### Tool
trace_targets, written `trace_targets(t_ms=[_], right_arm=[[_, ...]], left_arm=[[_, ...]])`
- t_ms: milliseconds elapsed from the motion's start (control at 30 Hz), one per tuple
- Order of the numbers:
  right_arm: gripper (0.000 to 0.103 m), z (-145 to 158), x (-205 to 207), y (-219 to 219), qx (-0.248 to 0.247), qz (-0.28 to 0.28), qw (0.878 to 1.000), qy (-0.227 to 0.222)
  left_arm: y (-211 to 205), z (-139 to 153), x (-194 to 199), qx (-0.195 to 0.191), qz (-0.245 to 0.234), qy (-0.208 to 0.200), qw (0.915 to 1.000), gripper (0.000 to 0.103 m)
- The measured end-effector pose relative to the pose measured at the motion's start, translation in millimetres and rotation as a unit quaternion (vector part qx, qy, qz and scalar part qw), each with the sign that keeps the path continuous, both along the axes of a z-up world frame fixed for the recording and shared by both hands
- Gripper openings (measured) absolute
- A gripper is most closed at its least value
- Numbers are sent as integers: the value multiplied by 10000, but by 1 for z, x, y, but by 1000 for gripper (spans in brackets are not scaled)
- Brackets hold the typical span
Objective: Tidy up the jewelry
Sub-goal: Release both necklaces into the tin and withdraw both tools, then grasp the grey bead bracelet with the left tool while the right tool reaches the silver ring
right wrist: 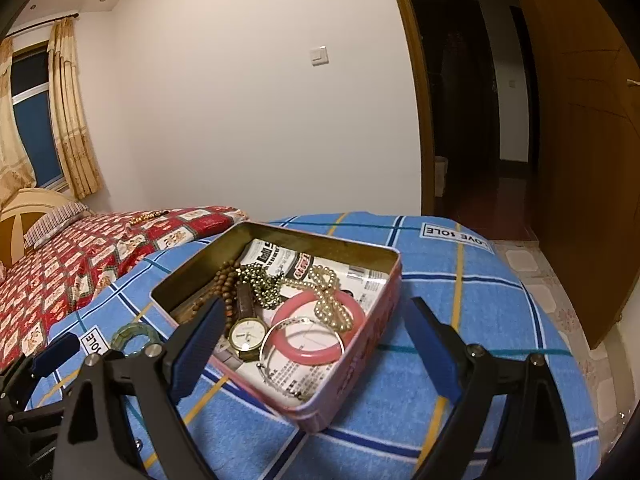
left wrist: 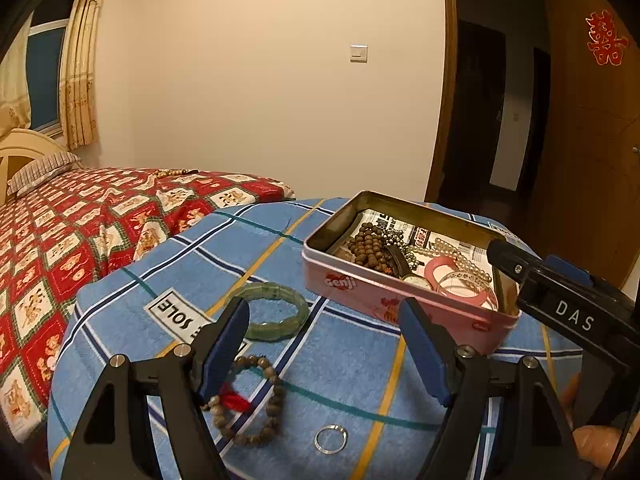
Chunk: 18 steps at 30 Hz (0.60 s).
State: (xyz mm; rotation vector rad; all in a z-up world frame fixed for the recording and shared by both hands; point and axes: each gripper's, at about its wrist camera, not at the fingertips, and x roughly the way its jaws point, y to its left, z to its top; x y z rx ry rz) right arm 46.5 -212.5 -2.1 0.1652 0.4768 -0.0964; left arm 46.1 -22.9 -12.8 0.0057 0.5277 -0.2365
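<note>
Left gripper (left wrist: 324, 354) is standing open and empty above the bead bracelet (left wrist: 248, 400), lower centre of frame. You are facing a light, limp, rolling string; pinch across one side. Right gripper (right wrist: 316, 344), also open, is hovering over the tin (right wrist: 360, 344).

Printed in white on the pink tin (left wrist: 404, 300), on its side wall just beyond the left gripper's fingers: "senji". Stamped in white letters on the black body of the right gripper (left wrist: 576, 316), off to the right of the left one: "DAS". On a white label of the blue checked cloth (left wrist: 180, 312), upside down behind the left finger: "SOLE". On another such label (right wrist: 456, 236), far beyond the right gripper's right finger, also upside down: "LOVE SOLE". Newsprint lining the tin (right wrist: 320, 268): too small to read
</note>
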Motion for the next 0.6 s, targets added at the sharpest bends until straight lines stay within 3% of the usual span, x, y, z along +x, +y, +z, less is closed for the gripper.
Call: trace_targets(t_ms=[133,400,600], right_arm=[[93,-2,-5,5,15,37,10000,48],[93,-3,-23,16,28,121,9999,60],[93,-4,-32,22,118,213,9997,94]], left_arm=[[7,0,-9,-21,-4,17,10000,77],[36,4,-15,-528,46,224,9983,77],[70,11,-26,-87,316,-13,9995,77]])
